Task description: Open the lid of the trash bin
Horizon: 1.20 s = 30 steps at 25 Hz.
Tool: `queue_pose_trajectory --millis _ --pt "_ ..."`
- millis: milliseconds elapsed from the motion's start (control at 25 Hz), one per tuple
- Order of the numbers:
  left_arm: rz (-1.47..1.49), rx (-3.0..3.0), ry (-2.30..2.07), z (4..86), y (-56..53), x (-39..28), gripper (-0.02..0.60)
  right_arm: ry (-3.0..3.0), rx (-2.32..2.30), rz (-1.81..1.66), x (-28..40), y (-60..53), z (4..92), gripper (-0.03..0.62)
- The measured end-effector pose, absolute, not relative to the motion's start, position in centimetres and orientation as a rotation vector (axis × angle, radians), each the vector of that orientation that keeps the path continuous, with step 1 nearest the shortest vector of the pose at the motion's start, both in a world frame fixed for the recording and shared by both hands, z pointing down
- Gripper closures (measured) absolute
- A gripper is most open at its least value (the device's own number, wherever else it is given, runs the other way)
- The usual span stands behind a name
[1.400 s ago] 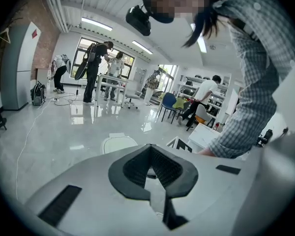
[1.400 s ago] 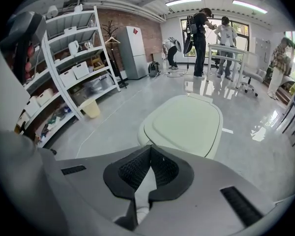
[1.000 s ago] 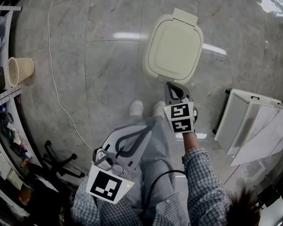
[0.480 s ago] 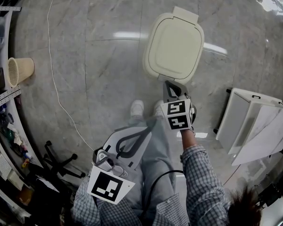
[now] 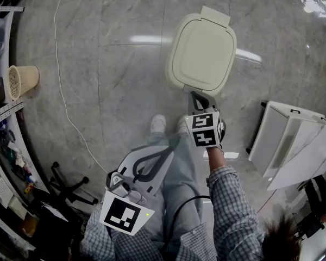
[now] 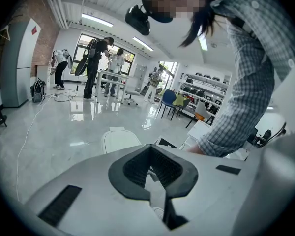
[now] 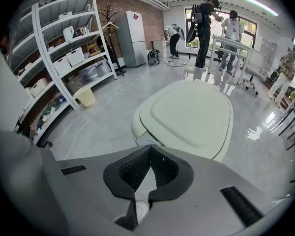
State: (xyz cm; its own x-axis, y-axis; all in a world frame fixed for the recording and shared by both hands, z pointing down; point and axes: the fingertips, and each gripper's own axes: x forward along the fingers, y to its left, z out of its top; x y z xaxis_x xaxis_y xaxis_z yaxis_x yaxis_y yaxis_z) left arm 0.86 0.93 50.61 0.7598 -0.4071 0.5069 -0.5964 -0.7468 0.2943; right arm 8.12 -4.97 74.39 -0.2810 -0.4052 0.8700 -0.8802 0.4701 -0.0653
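Note:
The cream trash bin (image 5: 201, 53) stands on the grey floor with its lid flat and closed, hinge at the far side. My right gripper (image 5: 196, 95) is shut and empty, and its tips point at the bin's near rim, just short of it. In the right gripper view the lid (image 7: 191, 117) fills the space just beyond the right gripper (image 7: 150, 149). My left gripper (image 5: 171, 144) hangs low over the person's legs, shut on nothing. From the left gripper view the bin (image 6: 119, 140) shows beyond the left gripper (image 6: 150, 149).
A white cabinet (image 5: 293, 145) stands right of the bin. A beige basket (image 5: 22, 80) and shelving (image 5: 0, 145) are on the left, with a white cable (image 5: 65, 91) running across the floor. A chair base (image 5: 70, 186) is at lower left. People stand at far tables (image 7: 206, 14).
My right gripper has edged a little forward toward the bin's near rim. The left gripper and the lid have not moved.

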Motion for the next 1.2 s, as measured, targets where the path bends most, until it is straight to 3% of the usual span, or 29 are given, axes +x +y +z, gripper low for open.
queue_pose_trajectory --millis 1200 --pt "0.581 2.508 -0.747 50.72 1.12 0.68 0.577 -1.776 1.055 0.701 7.81 -4.89 74.94 0.577"
